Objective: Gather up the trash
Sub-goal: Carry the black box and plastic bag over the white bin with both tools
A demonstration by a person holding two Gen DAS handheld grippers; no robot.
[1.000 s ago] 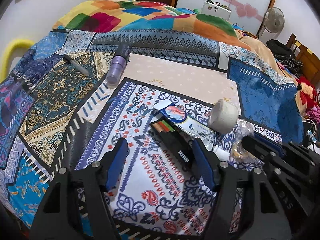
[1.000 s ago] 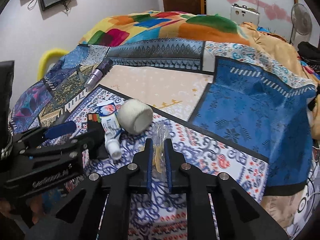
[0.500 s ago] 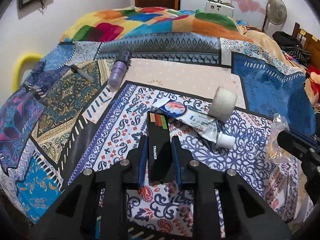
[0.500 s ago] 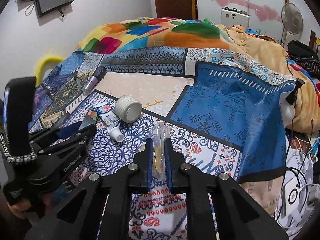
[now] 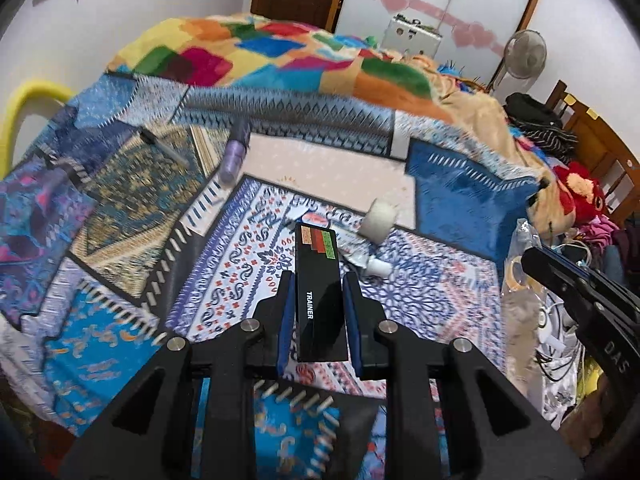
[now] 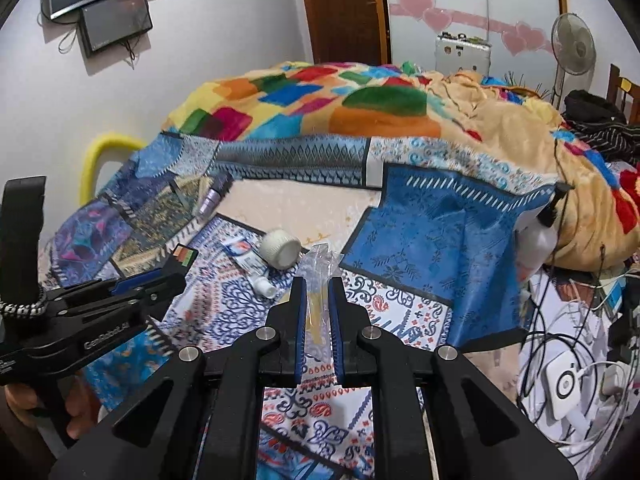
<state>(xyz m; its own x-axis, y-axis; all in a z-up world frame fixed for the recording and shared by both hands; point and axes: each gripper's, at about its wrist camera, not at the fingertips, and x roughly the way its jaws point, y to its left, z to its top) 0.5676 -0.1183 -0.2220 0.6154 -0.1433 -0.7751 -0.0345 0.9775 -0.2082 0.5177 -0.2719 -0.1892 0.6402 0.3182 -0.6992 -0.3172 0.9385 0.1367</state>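
**Operator:** Left tongs (image 5: 319,304) are clenched on the flat black box with the coloured label strip (image 5: 319,280), blue pads squeezing its long sides so it stands out ahead of the fingers, clear of the patterned bedspread (image 5: 240,276).

**Spotter:** And the other hand?

**Operator:** Right tongs (image 6: 318,312) are pinched tight on the crinkled clear plastic wrapper (image 6: 316,276), which sticks up between the pads. Gripping it low keeps that floppy film from sliding out, I'd say.

**Spotter:** What's left down there?

**Operator:** Just beyond my left fingertips lies the squeezed white toothpaste tube (image 5: 356,250), with the white ribbed jar lid (image 5: 380,220) just past it to the right. Further ahead and to the left sits the purple cylindrical bottle (image 5: 234,156), with a thin dark pen (image 5: 162,146) further left still.

**Spotter:** So, both hands full?

**Operator:** Yes. I reckon both pieces need dropping somewhere first; I see no bin.
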